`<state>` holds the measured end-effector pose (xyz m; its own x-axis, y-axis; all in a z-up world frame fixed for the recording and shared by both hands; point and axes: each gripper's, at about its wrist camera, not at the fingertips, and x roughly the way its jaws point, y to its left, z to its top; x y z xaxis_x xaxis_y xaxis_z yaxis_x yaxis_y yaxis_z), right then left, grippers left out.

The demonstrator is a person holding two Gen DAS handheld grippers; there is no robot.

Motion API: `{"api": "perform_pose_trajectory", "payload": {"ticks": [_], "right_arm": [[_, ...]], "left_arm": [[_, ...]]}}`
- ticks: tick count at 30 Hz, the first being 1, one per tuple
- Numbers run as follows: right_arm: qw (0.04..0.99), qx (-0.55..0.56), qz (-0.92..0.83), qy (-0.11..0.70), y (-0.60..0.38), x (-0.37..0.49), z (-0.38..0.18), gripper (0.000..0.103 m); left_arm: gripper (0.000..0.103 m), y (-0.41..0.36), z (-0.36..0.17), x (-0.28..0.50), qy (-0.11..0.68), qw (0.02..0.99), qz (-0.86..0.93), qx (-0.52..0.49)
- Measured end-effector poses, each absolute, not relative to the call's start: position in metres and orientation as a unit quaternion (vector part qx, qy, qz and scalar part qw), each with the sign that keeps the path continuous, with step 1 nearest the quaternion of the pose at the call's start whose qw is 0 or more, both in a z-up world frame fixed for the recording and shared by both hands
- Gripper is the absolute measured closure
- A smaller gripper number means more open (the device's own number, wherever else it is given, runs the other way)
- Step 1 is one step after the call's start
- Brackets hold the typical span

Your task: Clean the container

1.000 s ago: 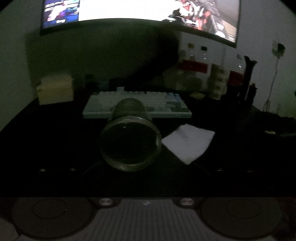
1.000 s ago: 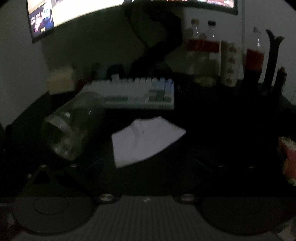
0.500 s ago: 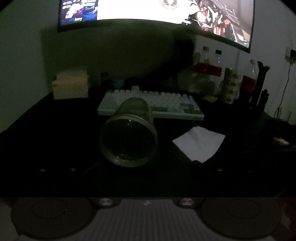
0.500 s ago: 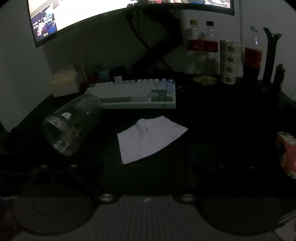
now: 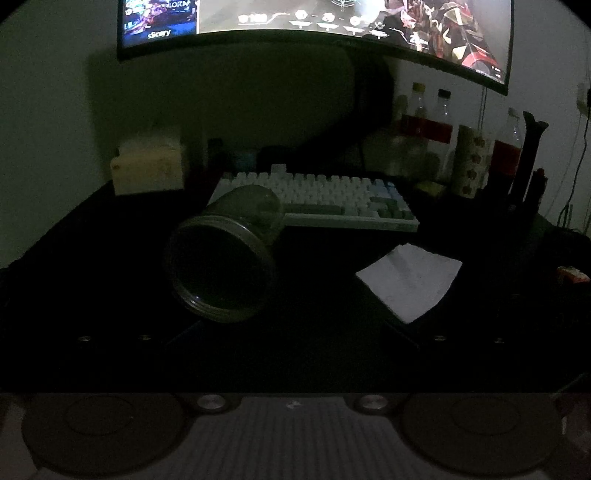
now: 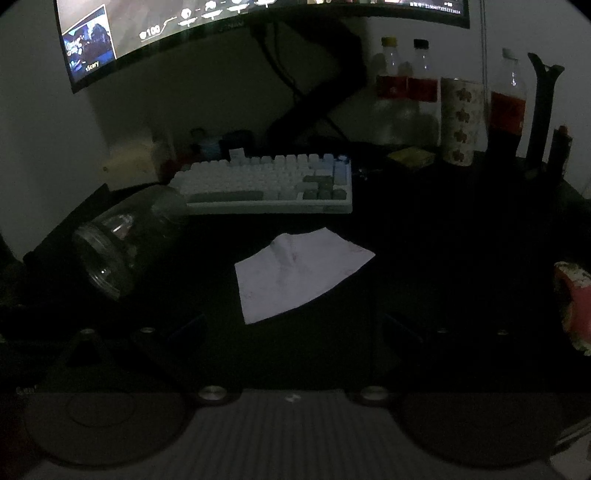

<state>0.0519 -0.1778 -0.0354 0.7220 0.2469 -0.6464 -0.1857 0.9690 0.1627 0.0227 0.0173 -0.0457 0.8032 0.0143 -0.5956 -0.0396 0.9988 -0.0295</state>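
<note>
Mostly dark: the room is dim, and the black desk (image 5: 92,236) is hard to tell from the shadows.
Jar: a clear round glass jar (image 5: 225,254) lies on its side on the desk, open mouth facing the left camera. It sits just near of the keyboard, left of the paper. In the right view the same jar (image 6: 125,240) is far off to the left.
Inside the jar: too dark to see.
Paper: a white creased paper sheet (image 6: 299,273) lies flat on the desk, near of the keyboard; in the left view it (image 5: 410,280) is on the right.
Left gripper: its dark fingers melt into the black desk, so I cannot tell if they are apart or together. Nothing shows it touching the jar.
Right gripper: same, fingers too dark to make out.
Keyboard: a white and grey keyboard (image 5: 325,199) lies far of the jar.
Screen: a big curved glowing screen (image 5: 314,22) is cut off at the top.
Bottles: plastic bottles with red labels (image 6: 406,85) stand far right.
</note>
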Motion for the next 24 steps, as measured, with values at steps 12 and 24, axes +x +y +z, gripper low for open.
{"api": "perform_pose_trajectory", "payload": {"ticks": [12, 24], "right_arm": [[0.919, 0.039, 0.111, 0.377, -0.179, 0.058, -0.038, 0.0], [0.91, 0.036, 0.109, 0.399, -0.183, 0.07, -0.04, 0.0]], "left_arm": [[0.0, 0.021, -0.05, 0.033, 0.336, 0.941, 0.016, -0.023], [0.0, 0.019, -0.04, 0.045, 0.354, 0.935, 0.027, -0.012]]}}
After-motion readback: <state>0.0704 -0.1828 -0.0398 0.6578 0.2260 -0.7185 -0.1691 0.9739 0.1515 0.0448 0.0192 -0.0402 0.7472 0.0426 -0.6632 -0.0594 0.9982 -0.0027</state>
